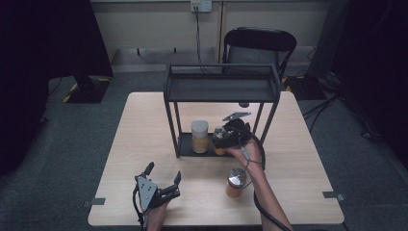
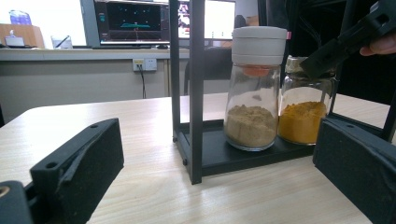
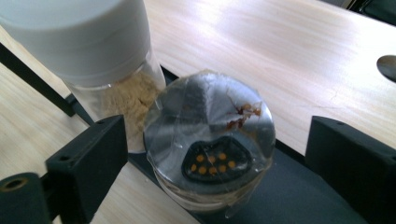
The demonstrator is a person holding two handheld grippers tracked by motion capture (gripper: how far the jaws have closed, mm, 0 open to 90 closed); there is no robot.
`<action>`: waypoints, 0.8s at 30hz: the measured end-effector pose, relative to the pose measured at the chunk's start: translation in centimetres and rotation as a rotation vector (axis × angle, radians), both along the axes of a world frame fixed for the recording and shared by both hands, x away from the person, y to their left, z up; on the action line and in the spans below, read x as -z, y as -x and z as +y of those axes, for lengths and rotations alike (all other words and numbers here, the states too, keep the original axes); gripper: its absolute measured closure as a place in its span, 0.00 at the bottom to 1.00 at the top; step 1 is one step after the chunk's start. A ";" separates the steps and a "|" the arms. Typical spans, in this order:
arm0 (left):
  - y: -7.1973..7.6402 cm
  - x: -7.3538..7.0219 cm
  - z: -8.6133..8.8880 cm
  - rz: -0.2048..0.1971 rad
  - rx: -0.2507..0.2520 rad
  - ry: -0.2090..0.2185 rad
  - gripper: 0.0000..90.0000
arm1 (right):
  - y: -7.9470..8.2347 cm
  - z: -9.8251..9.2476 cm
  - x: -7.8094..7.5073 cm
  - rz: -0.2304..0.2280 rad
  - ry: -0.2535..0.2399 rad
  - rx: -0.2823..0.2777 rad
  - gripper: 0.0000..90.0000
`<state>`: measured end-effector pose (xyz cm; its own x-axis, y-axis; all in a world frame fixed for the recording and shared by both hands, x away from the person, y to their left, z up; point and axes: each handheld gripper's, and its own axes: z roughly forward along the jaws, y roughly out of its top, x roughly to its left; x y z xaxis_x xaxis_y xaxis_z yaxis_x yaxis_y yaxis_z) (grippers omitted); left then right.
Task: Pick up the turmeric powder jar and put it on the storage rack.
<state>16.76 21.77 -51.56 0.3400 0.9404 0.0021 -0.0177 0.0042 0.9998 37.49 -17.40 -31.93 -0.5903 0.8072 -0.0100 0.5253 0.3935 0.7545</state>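
A black two-level rack (image 1: 221,89) stands at the middle of the table. Two jars sit on its low shelf (image 1: 187,144). The left one is a white-capped jar of tan powder (image 1: 199,136) (image 2: 254,93) (image 3: 84,37). Right beside it is a silver-lidded jar of yellow powder (image 2: 303,116) (image 3: 208,140). My right gripper (image 1: 226,134) (image 3: 222,156) reaches down over that yellow jar, its jaws open on either side of the lid, with a gap on the right side. My left gripper (image 1: 164,172) (image 2: 224,149) lies open near the table's front edge, nothing between its jaws, facing the rack.
A third jar (image 1: 236,183) with a silver lid and orange powder stands on the wooden table (image 1: 144,125), in front of the rack and beside my right forearm. A black chair (image 1: 260,45) stands behind the table. The rack's posts frame the shelf closely.
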 end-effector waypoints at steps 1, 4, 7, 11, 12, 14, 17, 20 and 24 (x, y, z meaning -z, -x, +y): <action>0.0 0.0 0.0 0.000 0.000 0.000 0.01 | 0.0 -0.1 0.0 -0.002 -0.007 -0.004 0.05; 0.0 0.0 0.0 0.000 0.000 0.001 0.01 | 0.1 -0.1 -0.2 -0.003 -0.008 -0.013 0.04; 0.0 0.0 0.0 0.000 0.000 0.001 0.01 | 0.5 -0.1 -0.2 -0.014 -0.013 -0.017 0.03; 0.0 0.0 0.0 0.000 0.000 0.001 0.01 | 1.0 0.0 -0.2 -0.035 -0.018 -0.014 0.01; 0.0 0.0 0.0 0.000 0.000 0.001 0.01 | 1.1 -0.1 -0.2 -0.041 -0.020 -0.012 0.01; 0.0 0.0 0.0 0.000 0.000 0.001 0.01 | 1.3 -0.1 -0.2 -0.049 -0.022 -0.013 0.00; 0.0 0.0 0.0 -0.001 0.001 0.001 0.01 | 1.6 -0.1 -0.1 -0.060 -0.018 -0.007 0.00; 0.0 0.0 0.0 0.000 0.001 0.000 0.01 | 1.7 -0.4 -0.2 -0.064 -0.025 -0.006 0.00; 0.0 0.0 0.0 0.000 0.000 0.000 0.01 | 1.6 -0.7 -0.5 -0.037 -0.033 -0.015 0.00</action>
<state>16.75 21.76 -51.56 0.3398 0.9405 0.0020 -0.0178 0.0043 0.9998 35.91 -18.07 -31.41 -0.6023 0.7982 -0.0061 0.4905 0.3762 0.7861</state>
